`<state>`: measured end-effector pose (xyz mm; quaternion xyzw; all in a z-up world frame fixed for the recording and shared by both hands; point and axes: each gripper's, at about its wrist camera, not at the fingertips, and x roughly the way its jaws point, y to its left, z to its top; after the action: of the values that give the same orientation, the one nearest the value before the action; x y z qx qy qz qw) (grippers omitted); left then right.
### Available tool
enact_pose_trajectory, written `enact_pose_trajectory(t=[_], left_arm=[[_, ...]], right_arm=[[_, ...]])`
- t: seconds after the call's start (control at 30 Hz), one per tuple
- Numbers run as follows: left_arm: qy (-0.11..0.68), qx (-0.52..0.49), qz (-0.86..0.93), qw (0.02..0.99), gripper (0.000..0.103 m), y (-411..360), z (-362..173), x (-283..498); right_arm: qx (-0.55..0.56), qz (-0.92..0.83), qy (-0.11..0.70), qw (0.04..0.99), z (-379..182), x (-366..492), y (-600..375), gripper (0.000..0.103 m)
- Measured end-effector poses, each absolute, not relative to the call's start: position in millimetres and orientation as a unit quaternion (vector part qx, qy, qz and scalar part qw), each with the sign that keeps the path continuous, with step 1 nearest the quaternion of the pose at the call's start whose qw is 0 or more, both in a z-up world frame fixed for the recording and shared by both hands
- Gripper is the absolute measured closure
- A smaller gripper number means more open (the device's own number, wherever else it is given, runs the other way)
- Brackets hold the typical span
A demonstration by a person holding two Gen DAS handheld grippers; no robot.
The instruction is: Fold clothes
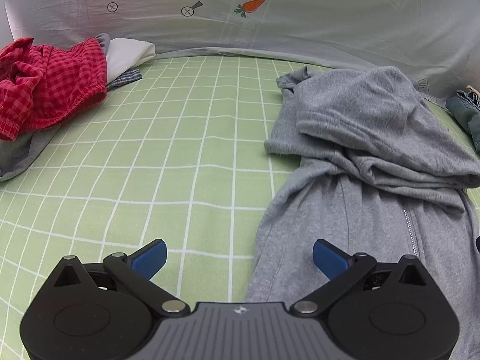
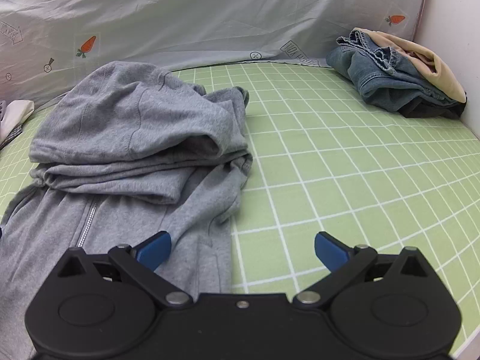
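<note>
A grey zip hoodie (image 1: 369,162) lies on the green checked sheet (image 1: 168,156), its hood and upper part bunched over the body, zipper showing. In the right wrist view the same hoodie (image 2: 141,150) fills the left half. My left gripper (image 1: 240,258) is open and empty, hovering over the hoodie's left edge; the right blue pad (image 1: 328,256) is above grey cloth, the left pad above bare sheet. My right gripper (image 2: 243,250) is open and empty over the hoodie's right edge, its left pad (image 2: 156,250) above the cloth.
A red checked garment (image 1: 45,87) is heaped with white and grey pieces at the far left. Folded denim (image 2: 387,81) with a beige piece on top sits far right by a white wall (image 2: 450,45). A pale carrot-print sheet (image 2: 210,15) rises behind. Green sheet (image 2: 360,165) lies between.
</note>
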<state>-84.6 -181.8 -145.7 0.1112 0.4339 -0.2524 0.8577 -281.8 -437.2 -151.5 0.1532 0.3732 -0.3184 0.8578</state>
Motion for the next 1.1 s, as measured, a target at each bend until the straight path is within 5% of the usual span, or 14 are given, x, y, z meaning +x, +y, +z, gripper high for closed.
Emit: enact_pose_trajectory(t=[0.4, 0.67, 0.8, 0.9, 1.0, 1.07, 1.1], left_arm=[[0.471, 0.1, -0.291, 0.827, 0.005, -141, -152, -143], [0.48, 0.122, -0.302, 0.815, 0.01, -141, -153, -177], [0.478, 0.122, -0.307, 0.814, 0.027, -145, -150, -191], [0.481, 0.125, -0.316, 0.808, 0.044, -146, -147, -194], [0.505, 0.094, -0.338, 0.789, 0.078, -146, -145, -188], [0.523, 0.068, -0.34, 0.779, 0.082, -146, -145, -181], [0.53, 0.059, -0.339, 0.775, 0.083, -146, -145, -179]], right_arm=[[0.145, -0.288, 0.418, 0.85, -162, -334, -390, 0.002], [0.152, -0.301, 0.423, 0.841, -161, -340, -368, 0.016], [0.186, -0.296, 0.434, 0.831, -161, -347, -370, 0.019], [0.184, -0.279, 0.439, 0.834, -158, -350, -365, 0.029], [0.198, -0.255, 0.442, 0.837, -153, -349, -365, 0.051], [0.203, -0.235, 0.45, 0.837, -150, -345, -363, 0.078], [0.201, -0.226, 0.454, 0.838, -148, -342, -360, 0.082]])
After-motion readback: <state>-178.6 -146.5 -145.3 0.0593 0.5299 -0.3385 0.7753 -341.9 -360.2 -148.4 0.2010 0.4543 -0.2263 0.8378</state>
